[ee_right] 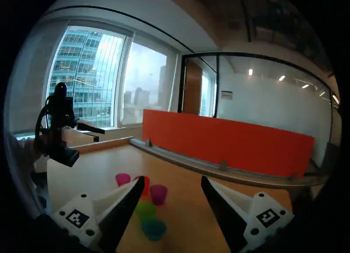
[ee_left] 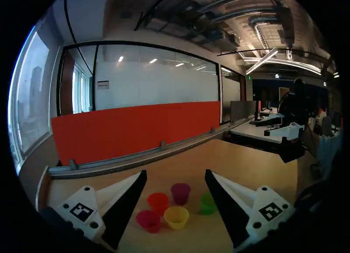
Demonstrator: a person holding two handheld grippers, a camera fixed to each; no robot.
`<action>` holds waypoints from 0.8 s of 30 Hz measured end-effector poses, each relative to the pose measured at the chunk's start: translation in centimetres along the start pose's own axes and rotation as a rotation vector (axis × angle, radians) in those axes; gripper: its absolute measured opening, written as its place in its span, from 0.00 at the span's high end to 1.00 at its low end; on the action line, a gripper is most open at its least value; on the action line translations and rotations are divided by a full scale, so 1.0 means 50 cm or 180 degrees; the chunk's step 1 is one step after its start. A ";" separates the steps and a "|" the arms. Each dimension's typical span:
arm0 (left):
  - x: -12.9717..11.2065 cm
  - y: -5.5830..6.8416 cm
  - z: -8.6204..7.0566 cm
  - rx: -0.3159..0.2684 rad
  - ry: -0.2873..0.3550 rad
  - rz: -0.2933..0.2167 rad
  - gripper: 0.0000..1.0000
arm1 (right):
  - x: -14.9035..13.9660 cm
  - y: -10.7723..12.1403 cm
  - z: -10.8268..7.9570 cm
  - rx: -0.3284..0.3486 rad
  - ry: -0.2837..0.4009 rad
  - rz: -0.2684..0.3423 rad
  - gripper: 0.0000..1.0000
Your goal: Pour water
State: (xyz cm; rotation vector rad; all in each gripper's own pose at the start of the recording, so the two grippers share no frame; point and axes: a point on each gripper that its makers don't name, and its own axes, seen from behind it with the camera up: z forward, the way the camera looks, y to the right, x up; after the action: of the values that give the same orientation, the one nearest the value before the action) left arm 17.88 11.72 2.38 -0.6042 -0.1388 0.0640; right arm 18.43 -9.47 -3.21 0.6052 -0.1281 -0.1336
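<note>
Several small plastic cups stand in a cluster on the light wooden table (ee_left: 245,165). In the left gripper view I see a red cup (ee_left: 158,202), a purple cup (ee_left: 180,192), a green cup (ee_left: 207,203), a yellow cup (ee_left: 176,217) and a pink cup (ee_left: 148,220). They sit low between my left gripper's (ee_left: 175,172) open fingers, untouched. In the right gripper view the right gripper (ee_right: 172,178) is open above a pink cup (ee_right: 123,179), a purple cup (ee_right: 158,194), a green cup (ee_right: 145,210) and a teal cup (ee_right: 153,229). I cannot tell what the cups contain.
An orange partition (ee_left: 135,126) on a grey rail (ee_left: 144,156) runs along the table's far edge. The other gripper (ee_left: 286,137) hovers at the far right. In the right gripper view the other gripper (ee_right: 61,135) is held up at left, before large windows (ee_right: 87,73).
</note>
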 end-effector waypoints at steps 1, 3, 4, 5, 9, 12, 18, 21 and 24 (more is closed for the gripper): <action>-0.004 0.000 0.002 -0.0010 -0.0018 -0.0005 0.01 | -0.005 -0.001 0.000 0.0012 -0.0022 0.0002 0.00; -0.012 0.001 0.007 -0.0030 -0.0050 -0.0015 0.01 | -0.015 -0.003 0.001 0.0034 -0.0062 0.0006 0.00; -0.018 0.004 0.009 -0.0054 -0.0073 -0.0019 0.01 | -0.020 -0.005 0.001 0.0053 -0.0083 0.0010 0.00; -0.022 0.006 0.012 -0.0075 -0.0093 -0.0023 0.01 | -0.025 -0.006 0.001 0.0070 -0.0102 0.0013 0.00; -0.039 0.018 0.020 -0.0173 -0.0160 -0.0013 0.01 | -0.051 -0.011 0.003 0.0124 -0.0194 -0.0001 0.00; -0.056 0.027 0.028 -0.0230 -0.0221 0.0027 0.01 | -0.076 -0.017 0.004 0.0161 -0.0289 -0.0009 0.00; -0.099 0.044 0.043 -0.0327 -0.0360 0.0082 0.01 | -0.113 -0.035 0.008 0.0263 -0.0447 0.0019 0.00; -0.119 0.053 0.052 -0.0391 -0.0419 0.0095 0.01 | -0.131 -0.039 0.011 0.0274 -0.0510 0.0019 0.00; -0.134 0.060 0.060 -0.0438 -0.0466 0.0116 0.01 | -0.149 -0.042 0.014 0.0288 -0.0573 0.0030 0.00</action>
State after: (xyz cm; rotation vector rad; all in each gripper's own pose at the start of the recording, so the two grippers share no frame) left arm 10.75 15.20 2.36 -0.7396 -0.2757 0.1349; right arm 10.78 -10.36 -4.42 0.6822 -0.3124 -0.1739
